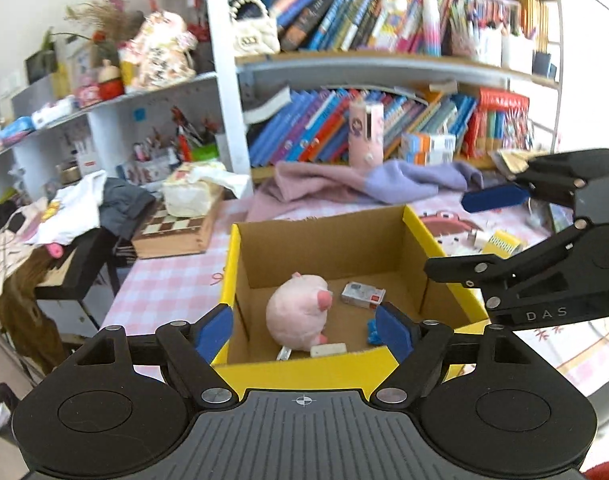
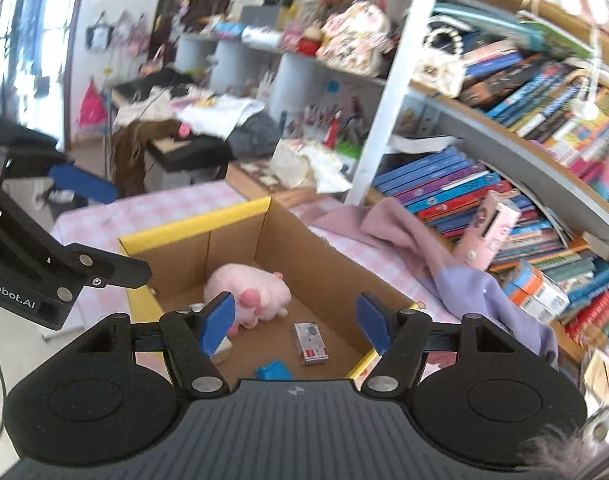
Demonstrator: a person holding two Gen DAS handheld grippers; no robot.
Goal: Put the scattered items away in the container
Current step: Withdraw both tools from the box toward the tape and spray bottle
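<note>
1. The right claw (image 1: 470, 236) body reads "DAS"; the left claw (image 2: 100, 232) reads "Robot.AI".
2. Both claws gape wide, empty.
3. The cardboard box (image 1: 324, 240), yellow-edged, sits below and ahead of both claws on the desk (image 1: 172, 284).
4. Inside lie the pink plush (image 1: 298, 312) and a small carton (image 1: 362, 295); open floor remains around them.

You can read "DAS" on your right gripper (image 1: 500, 236) in the left wrist view, and "Robot.AI" on your left gripper (image 2: 100, 232) in the right wrist view.
</note>
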